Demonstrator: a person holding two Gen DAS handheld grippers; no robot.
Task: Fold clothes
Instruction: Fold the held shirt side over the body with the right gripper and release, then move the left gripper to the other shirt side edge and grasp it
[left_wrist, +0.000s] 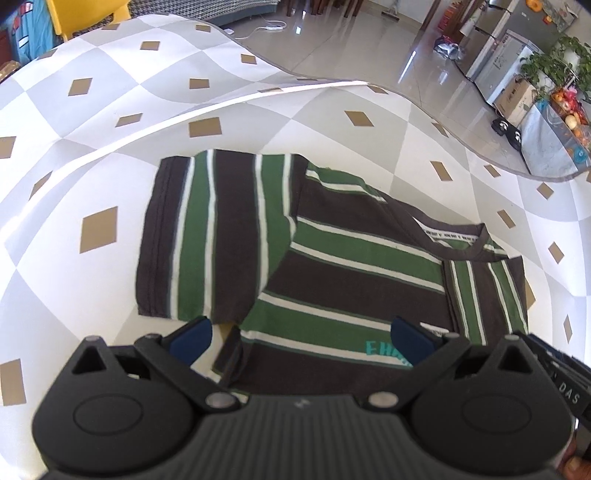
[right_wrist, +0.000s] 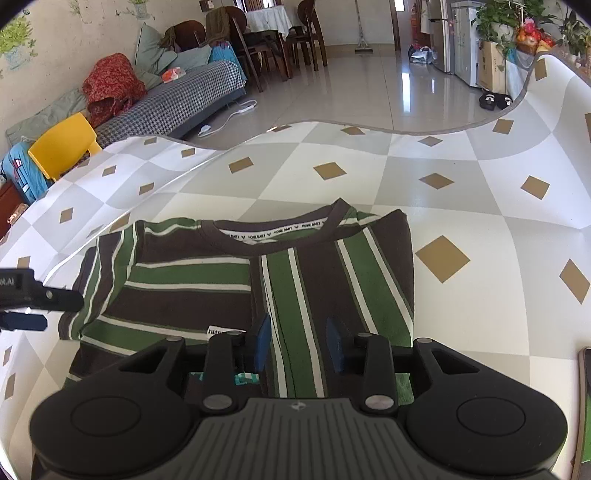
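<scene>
A brown, green and white striped T-shirt lies partly folded on the checked table cover. One side is turned over the body and the collar is at the right. My left gripper hangs over the shirt's near edge, jaws wide open, nothing between the blue pads. In the right wrist view the shirt has its collar at the far side. My right gripper sits low over the folded-in sleeve, jaws partly apart, the fabric lying flat in the gap, pads not pressing it. The left gripper's tip shows at the left edge.
A raised crease runs across the table cover behind the shirt. The table's wavy far edge drops to a shiny tiled floor. A yellow chair and a sofa stand beyond. A dark flat object lies at the right.
</scene>
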